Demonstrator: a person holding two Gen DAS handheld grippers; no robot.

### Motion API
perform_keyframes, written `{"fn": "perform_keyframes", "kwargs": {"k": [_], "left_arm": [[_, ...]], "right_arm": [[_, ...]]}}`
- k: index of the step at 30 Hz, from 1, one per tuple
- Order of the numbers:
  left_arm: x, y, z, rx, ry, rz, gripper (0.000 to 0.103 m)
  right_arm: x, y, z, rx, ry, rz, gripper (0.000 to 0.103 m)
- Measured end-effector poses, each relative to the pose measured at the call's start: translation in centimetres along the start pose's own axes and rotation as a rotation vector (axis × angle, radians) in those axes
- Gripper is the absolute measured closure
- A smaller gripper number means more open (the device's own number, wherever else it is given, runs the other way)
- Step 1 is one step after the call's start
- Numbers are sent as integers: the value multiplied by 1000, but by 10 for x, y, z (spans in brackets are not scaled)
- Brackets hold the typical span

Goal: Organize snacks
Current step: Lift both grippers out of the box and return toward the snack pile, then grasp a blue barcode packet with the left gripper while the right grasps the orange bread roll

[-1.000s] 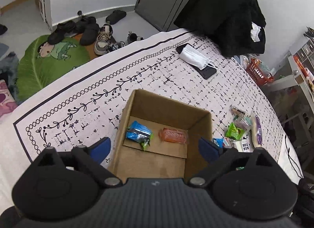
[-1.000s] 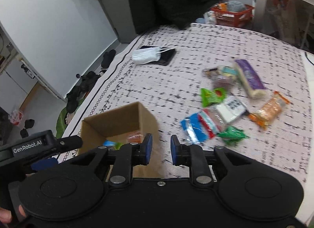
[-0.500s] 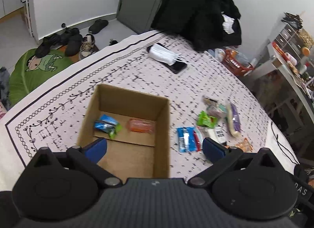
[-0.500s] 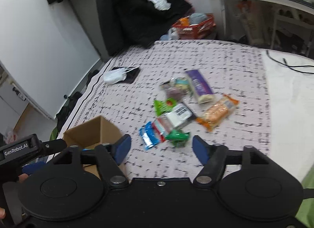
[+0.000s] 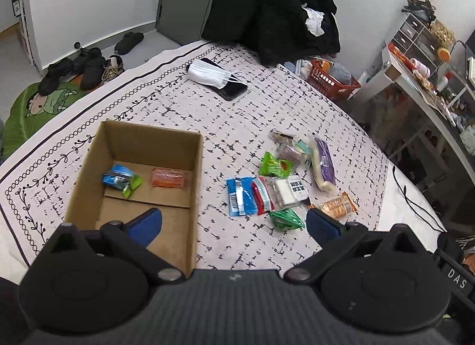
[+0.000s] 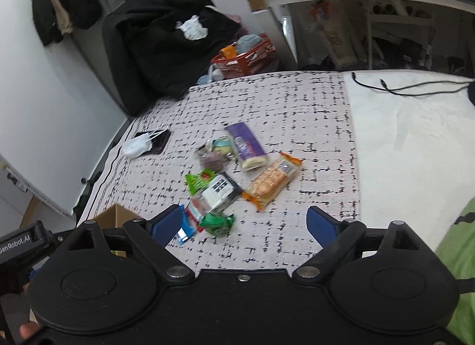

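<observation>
An open cardboard box sits on the patterned cloth and holds a blue-green packet and an orange packet. To its right lie several loose snacks: a blue packet, a green packet, an orange cracker pack and a purple bar. My left gripper hangs open above the box's right wall, empty. The jaws of my right gripper are opening above the near edge of the snack pile, with nothing pressed between them. A corner of the box shows at the lower left of the right wrist view.
A white face mask lies on a dark phone at the far side of the cloth. Black clothing is heaped beyond it. A red basket, a cluttered desk and shoes on the floor surround the bed. A black cable crosses the white sheet.
Both grippers have swung right, from over the box toward the loose snacks. The right gripper's jaws have gone from nearly shut to wide apart. The box has slid left in both views.
</observation>
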State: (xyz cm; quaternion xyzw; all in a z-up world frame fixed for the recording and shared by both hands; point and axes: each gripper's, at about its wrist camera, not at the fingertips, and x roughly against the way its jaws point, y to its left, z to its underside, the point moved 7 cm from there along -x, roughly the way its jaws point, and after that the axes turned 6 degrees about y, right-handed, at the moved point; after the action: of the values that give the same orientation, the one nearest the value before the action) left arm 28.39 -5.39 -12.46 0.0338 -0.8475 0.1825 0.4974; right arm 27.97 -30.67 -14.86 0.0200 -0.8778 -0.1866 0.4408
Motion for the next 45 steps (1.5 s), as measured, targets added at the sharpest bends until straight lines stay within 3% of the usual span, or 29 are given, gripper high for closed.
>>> {"fn": "perform_keyframes", "kwargs": {"k": [6,19,23,30,41,45], "left_arm": [[-10,-19,2,-14,-4,-43,0],[-50,-47,-1,-29,8,-52,5],[-70,-49,-2,-27,33,-58,19],[-108,-47,-3,-19,88,-66,41],[-157,-36,-8,4,103,-169,55],[-175,-34,-11,5,115,-192,56]], "right_arm": [[-10,-18,-8,-39,0,22,12],[-53,-34,-24,-114,39,-11,13],[-69,-34,-28,-128,54,-1,21],[-100,-39,-20,-147,98,-3,27],[-135,-46,-27,-143,112,19,29],[-148,-48,-27,-139,131,26,30]]}}
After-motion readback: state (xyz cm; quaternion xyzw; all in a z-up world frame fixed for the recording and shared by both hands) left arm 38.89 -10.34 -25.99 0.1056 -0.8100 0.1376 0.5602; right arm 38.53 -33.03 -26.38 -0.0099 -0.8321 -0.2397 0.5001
